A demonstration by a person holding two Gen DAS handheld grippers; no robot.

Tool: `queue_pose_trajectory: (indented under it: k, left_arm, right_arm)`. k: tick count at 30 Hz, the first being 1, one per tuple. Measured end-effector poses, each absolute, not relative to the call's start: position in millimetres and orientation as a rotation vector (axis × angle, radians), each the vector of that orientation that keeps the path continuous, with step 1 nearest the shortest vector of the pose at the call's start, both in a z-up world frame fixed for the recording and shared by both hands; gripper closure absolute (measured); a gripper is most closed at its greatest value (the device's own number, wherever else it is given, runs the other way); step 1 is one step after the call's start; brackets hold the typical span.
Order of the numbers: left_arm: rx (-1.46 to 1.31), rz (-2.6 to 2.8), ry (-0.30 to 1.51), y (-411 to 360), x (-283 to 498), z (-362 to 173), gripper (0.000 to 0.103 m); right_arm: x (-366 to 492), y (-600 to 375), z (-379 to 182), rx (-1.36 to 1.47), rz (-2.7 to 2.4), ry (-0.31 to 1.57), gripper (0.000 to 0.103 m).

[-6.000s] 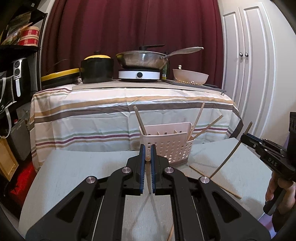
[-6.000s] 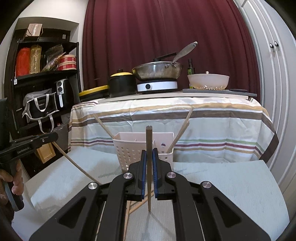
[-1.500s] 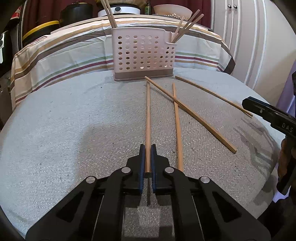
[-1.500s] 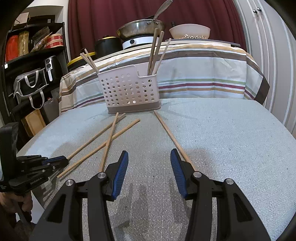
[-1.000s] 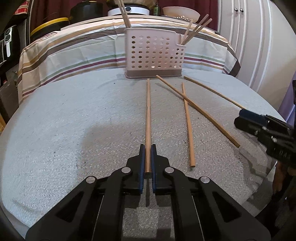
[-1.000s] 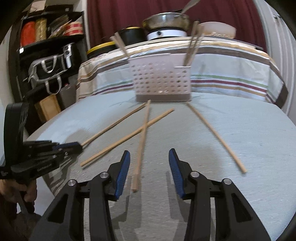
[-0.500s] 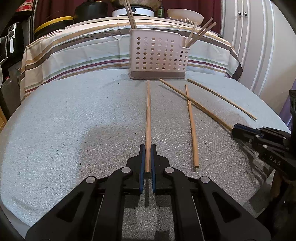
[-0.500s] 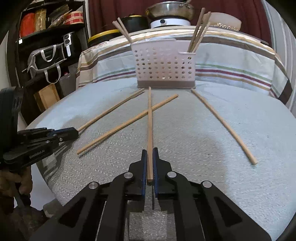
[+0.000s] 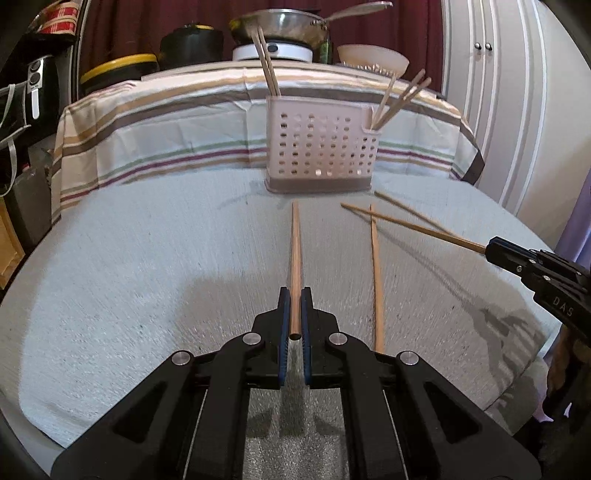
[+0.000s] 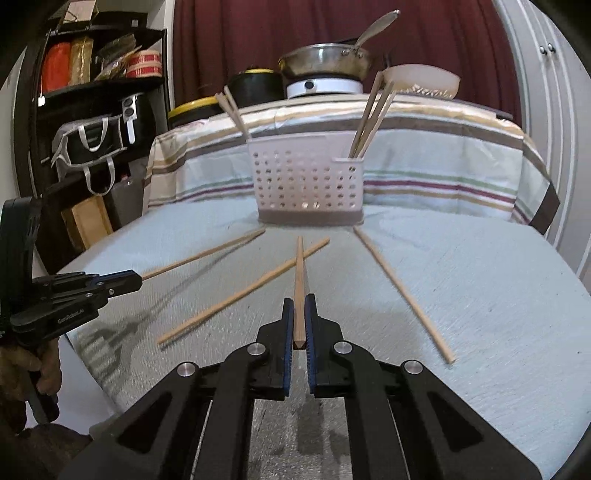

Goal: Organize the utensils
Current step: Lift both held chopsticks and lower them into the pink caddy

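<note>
A wooden chopstick [image 9: 295,254] is clamped between the blue pads of the left gripper [image 9: 294,314], its far tip pointing at the perforated utensil basket [image 9: 321,151] and ending just short of the basket's base. Another chopstick [image 10: 300,284] is pinched in the narrow-closed right gripper [image 10: 300,321], also aimed at the basket [image 10: 308,184]. In the left wrist view the right gripper [image 9: 495,249] is seen at the right edge with its held chopstick [image 9: 413,227] running back toward the basket. Two loose chopsticks lie on the pale textured surface [image 9: 147,266] in front of the basket: one [image 9: 376,277] crossed under the right gripper's chopstick, one [image 10: 400,288] angled out from the basket's right corner. Upright chopsticks [image 9: 267,72] stand in the basket's left compartment and a further bundle [image 9: 400,98] in its right one. Behind the basket, a striped tablecloth [image 9: 177,122] is seen with a pan [image 9: 280,31] on it.
</note>
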State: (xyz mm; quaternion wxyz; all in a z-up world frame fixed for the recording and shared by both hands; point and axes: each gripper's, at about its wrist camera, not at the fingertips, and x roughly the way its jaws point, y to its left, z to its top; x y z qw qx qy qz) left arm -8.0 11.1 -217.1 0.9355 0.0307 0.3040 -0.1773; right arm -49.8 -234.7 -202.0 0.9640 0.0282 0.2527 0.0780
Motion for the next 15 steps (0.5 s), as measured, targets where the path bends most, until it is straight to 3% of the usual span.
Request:
queue_pose_trajectory:
  k: [15]
  left_arm:
    - [0.043, -0.349, 0.464, 14.6, -24.2, -153.9, 0.097]
  right_arm:
    - [-65.5, -247.3, -147.3, 0.059, 0.126, 0.365, 0.096]
